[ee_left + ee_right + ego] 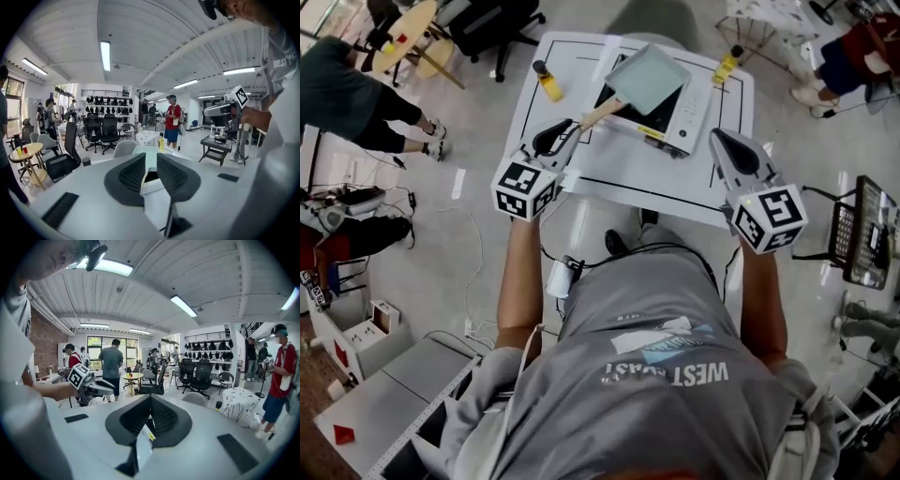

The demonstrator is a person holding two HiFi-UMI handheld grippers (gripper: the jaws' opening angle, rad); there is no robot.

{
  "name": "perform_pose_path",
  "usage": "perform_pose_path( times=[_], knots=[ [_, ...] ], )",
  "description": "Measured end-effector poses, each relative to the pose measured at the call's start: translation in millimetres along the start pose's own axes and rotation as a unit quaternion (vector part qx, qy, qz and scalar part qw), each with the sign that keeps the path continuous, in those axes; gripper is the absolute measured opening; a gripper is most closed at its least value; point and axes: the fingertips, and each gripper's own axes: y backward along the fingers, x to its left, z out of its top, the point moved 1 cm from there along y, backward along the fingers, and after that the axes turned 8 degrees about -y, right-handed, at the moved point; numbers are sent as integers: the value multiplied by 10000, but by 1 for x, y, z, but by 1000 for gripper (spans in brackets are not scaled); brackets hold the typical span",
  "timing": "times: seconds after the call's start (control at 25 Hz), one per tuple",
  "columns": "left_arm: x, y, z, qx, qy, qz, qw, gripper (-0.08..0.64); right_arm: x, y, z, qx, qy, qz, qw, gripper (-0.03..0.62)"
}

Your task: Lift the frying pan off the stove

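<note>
A square grey-green frying pan (pixel 649 77) sits on the white stove (pixel 684 117) at the back of the white table (pixel 619 173). Its wooden handle (pixel 602 114) points toward my left gripper (pixel 572 129), and the handle's end lies right at the fingertips. In the left gripper view the jaws stand a little apart (pixel 151 158), with the pale pan (pixel 151 165) and the stove's white corner (pixel 152 186) showing through the gap. I cannot tell whether the handle reaches in between them. My right gripper (pixel 719 139) hovers right of the stove, shut and empty (pixel 150 400).
Two yellow bottles stand on the table, one at the left (pixel 548 82) and one at the back right (pixel 727 66). A black cart (pixel 867 230) stands to the right. People, office chairs and a round wooden table (pixel 403 33) surround the table.
</note>
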Motion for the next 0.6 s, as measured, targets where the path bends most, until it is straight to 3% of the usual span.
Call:
perform_pose_path(
  times=[0.32, 0.6],
  knots=[
    [1, -52, -34, 745, -137, -144, 9970, 123, -22, -23, -11, 101, -169, 144, 9997, 11],
    [5, -97, -58, 1567, -727, -268, 9846, 195, -50, -40, -22, 273, -289, 250, 9989, 11]
  ],
)
